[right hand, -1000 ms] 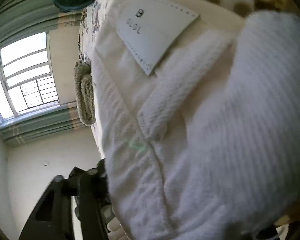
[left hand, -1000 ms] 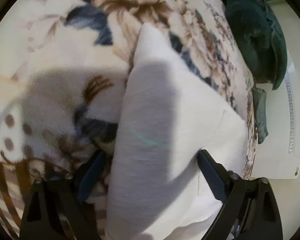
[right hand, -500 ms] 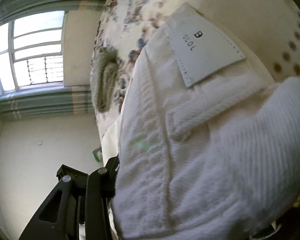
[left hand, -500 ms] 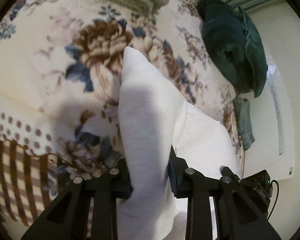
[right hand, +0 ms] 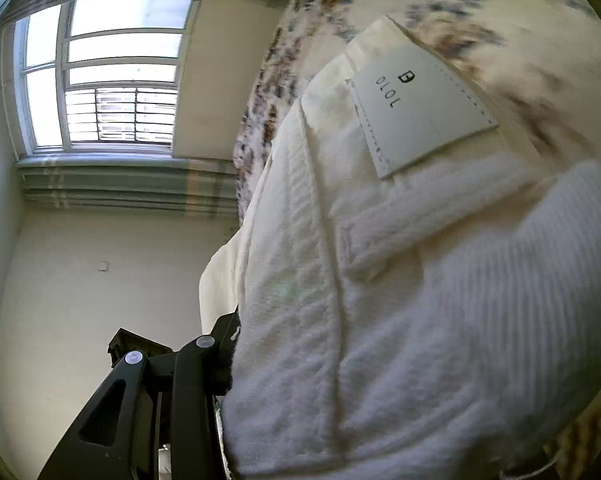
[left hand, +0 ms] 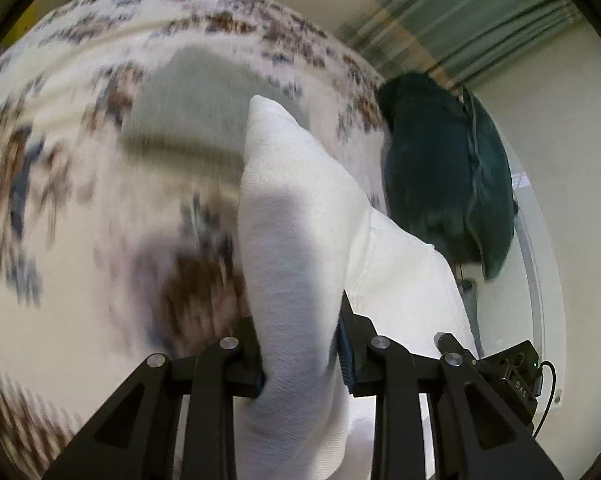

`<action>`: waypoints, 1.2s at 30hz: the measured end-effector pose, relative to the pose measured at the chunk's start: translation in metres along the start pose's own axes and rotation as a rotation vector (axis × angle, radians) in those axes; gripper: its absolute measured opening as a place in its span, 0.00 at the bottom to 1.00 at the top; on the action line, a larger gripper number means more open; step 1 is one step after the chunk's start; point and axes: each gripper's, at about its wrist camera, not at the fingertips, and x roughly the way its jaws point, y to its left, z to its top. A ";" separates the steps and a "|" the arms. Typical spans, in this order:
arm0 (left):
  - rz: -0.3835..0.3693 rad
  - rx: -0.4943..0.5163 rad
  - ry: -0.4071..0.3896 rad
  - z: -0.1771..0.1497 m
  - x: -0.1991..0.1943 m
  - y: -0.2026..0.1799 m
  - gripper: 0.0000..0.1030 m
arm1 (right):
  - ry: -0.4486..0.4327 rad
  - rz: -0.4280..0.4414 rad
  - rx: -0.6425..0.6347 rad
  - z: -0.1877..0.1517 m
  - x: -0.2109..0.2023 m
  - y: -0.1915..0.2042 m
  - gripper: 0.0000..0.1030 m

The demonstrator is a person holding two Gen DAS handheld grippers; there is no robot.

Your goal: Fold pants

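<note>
Both grippers had the white pants (left hand: 300, 248) lifted off the floral bedspread (left hand: 80, 200), so the carry-over of a fold was in hand. The left gripper (left hand: 300, 356) clamped a thick ribbed fold at lower centre. The right gripper (right hand: 228, 360) had been closing; only one finger showed at lower left, against the waistband edge, apparently gripping. Heavy, coarse twill, stitched leather-like patch (right hand: 420, 112). Next, the held edge should be laid flat and square.
</note>
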 end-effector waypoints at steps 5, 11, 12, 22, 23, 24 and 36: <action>-0.007 0.027 -0.031 0.125 0.034 0.041 0.24 | -0.022 0.028 -0.029 0.070 0.118 0.039 0.43; 0.005 0.045 -0.005 0.232 0.097 0.100 0.24 | -0.025 0.039 -0.038 0.150 0.265 0.042 0.43; 0.010 0.049 -0.002 0.241 0.105 0.106 0.24 | -0.022 0.040 -0.034 0.163 0.290 0.039 0.43; 0.040 -0.036 0.042 0.265 0.161 0.190 0.26 | 0.102 -0.063 0.037 0.181 0.393 -0.023 0.52; 0.033 -0.034 0.043 0.262 0.157 0.190 0.26 | 0.131 -0.062 0.057 0.182 0.389 -0.024 0.54; 0.030 -0.032 0.046 0.260 0.154 0.189 0.28 | 0.151 -0.062 0.074 0.181 0.384 -0.026 0.55; 0.240 0.015 0.021 0.236 0.101 0.171 0.31 | 0.046 -0.305 0.050 0.192 0.332 -0.013 0.56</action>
